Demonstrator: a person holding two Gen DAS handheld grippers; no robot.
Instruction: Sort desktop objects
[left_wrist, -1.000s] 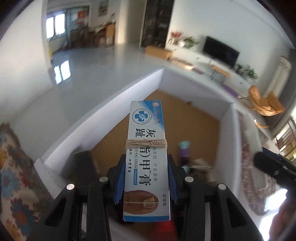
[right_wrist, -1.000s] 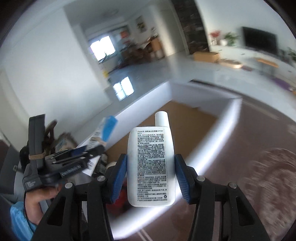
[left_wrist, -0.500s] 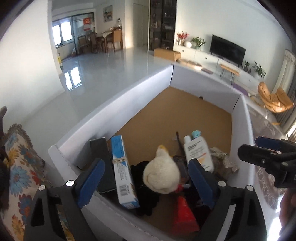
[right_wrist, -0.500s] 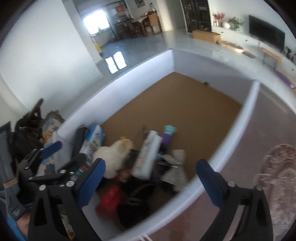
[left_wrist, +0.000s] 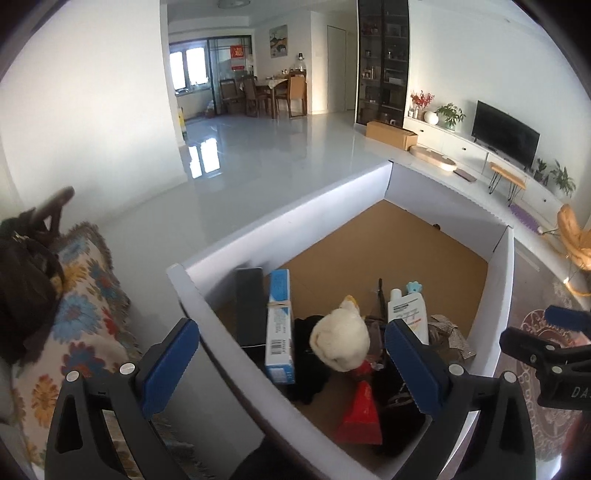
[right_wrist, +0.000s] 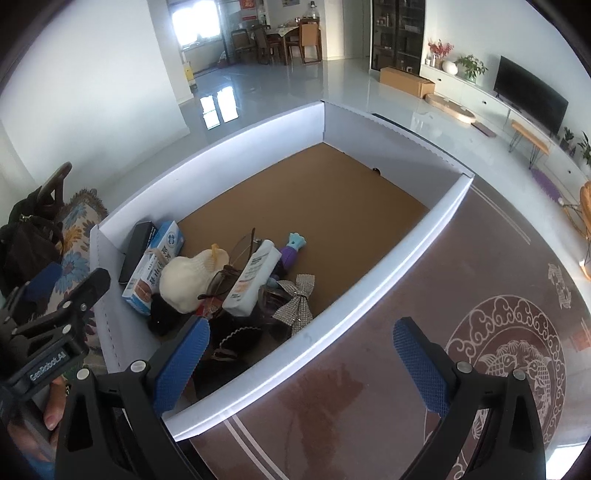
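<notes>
A white box (left_wrist: 295, 225) with a brown cardboard floor holds a heap of things at its near end. The blue-and-white cream carton (left_wrist: 279, 328) leans there beside a black case (left_wrist: 249, 306), and the white bottle (left_wrist: 408, 314) lies on the heap next to a cream plush bird (left_wrist: 340, 339). My left gripper (left_wrist: 290, 328) hangs above the box's near corner, its jaws opening, nothing held between them. Over the box's right wall (right_wrist: 424, 236), my right gripper (right_wrist: 301, 325) stands open and empty. The right wrist view shows the carton (right_wrist: 153, 266) and bottle (right_wrist: 253, 280) too.
Glasses (right_wrist: 221, 280), a silver bow (right_wrist: 297, 301), a purple toy (right_wrist: 291, 251) and a red piece (left_wrist: 360, 417) lie in the heap. The box's far half is bare cardboard. A floral cushion (left_wrist: 81, 295) and black bag (left_wrist: 22, 288) sit left, a patterned brown rug (right_wrist: 498, 350) right.
Both grippers have opened wide. The left let go of the cream carton and the right let go of the white bottle; both things now rest in the box. The left gripper has drawn back.
</notes>
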